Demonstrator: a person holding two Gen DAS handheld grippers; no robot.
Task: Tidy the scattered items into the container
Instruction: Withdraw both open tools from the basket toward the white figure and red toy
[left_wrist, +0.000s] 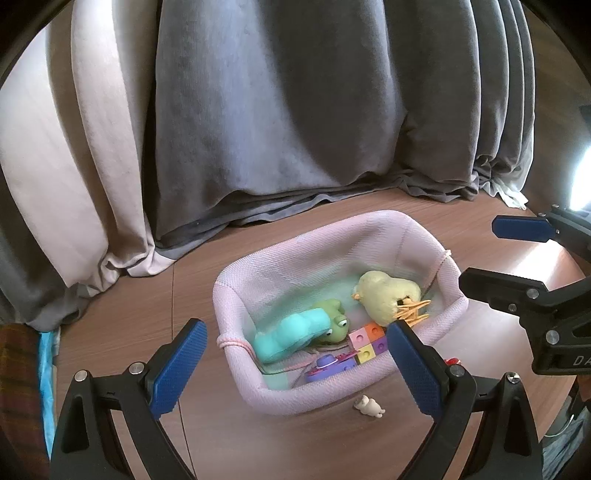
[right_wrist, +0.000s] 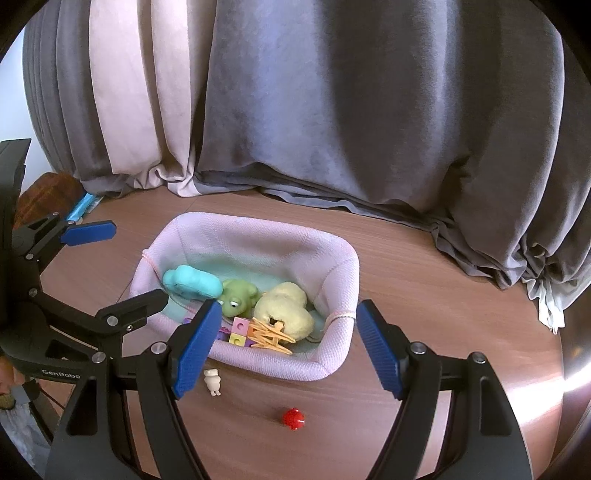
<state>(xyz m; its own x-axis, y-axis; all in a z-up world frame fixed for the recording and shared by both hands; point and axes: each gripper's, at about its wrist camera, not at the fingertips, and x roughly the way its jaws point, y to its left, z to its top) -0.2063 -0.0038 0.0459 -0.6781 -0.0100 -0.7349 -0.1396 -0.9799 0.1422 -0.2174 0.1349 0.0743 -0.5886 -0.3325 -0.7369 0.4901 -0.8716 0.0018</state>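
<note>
Both the left gripper (left_wrist: 295, 354) and right gripper (right_wrist: 286, 343) hover spread and empty over the basket (right_wrist: 332, 363), already holding most toys, likely lining up on the figurine (right_wrist: 213, 382) and red ball (right_wrist: 294, 418) left on the table (right_wrist: 443, 295).

Left gripper (left_wrist: 297, 330): jaws spread wide, nothing between the blue pads, tilted downward. Right gripper (right_wrist: 286, 312): likewise spread, pads bare, tilted downward at about the same slope. The two sit side by side, close together, each showing at the edge of the other's view.
</note>
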